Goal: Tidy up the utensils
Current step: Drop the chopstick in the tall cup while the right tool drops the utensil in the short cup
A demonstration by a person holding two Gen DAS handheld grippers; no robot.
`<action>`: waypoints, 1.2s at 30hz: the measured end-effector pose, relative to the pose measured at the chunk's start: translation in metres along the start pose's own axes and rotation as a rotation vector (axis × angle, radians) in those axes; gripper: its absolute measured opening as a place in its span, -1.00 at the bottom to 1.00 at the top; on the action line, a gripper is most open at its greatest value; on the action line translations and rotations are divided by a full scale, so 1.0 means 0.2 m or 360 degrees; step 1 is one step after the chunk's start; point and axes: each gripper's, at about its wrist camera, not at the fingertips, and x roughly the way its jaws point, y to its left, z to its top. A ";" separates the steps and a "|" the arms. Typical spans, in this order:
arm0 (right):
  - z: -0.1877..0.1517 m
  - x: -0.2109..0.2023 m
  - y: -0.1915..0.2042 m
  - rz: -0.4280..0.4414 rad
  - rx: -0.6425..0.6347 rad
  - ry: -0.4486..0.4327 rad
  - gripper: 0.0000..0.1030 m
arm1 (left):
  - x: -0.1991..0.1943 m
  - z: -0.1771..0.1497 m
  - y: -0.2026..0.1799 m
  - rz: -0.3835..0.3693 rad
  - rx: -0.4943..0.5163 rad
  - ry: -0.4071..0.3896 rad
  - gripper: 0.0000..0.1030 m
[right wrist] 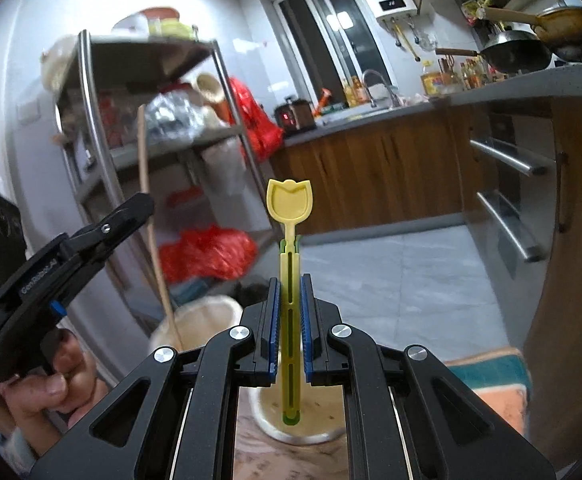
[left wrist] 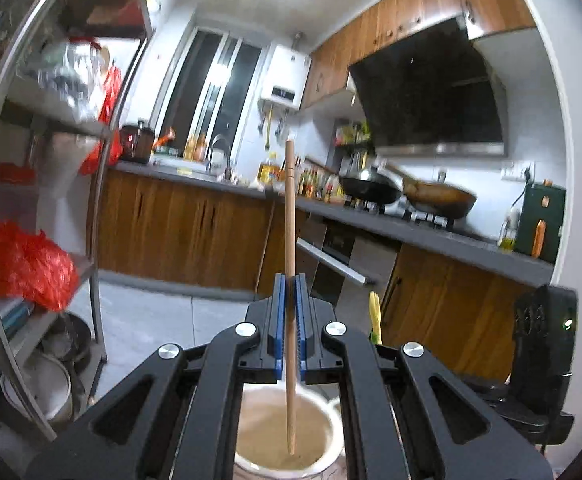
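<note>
Presently left gripper [left wrist: 290, 280] clenched on wooden chopstick [left wrist: 290, 216], held upright, lower tip above white cup [left wrist: 323, 412]. Right gripper [right wrist: 290, 280] clenched on yellow plastic utensil [right wrist: 290, 248], tulip-shaped end up, lower end over second white cup [right wrist: 263, 420]. Person's hand [right wrist: 47, 384] grips left tool handle.

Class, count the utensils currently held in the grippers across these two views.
2. A wooden chopstick in the left gripper; a yellow spoon in the right gripper.
</note>
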 end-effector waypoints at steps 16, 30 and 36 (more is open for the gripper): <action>-0.06 0.06 -0.01 -0.0104 0.0001 0.0328 -0.80 | 0.06 -0.15 0.04 0.0066 0.0035 0.0418 -0.91; -0.06 0.08 0.00 -0.0093 0.0000 0.0408 -0.76 | 0.13 -0.18 0.04 0.0118 0.0051 0.0514 -0.89; -0.06 0.06 0.02 -0.0087 -0.0025 0.0380 -0.57 | 0.10 -0.17 0.04 0.0108 0.0047 0.0488 -0.64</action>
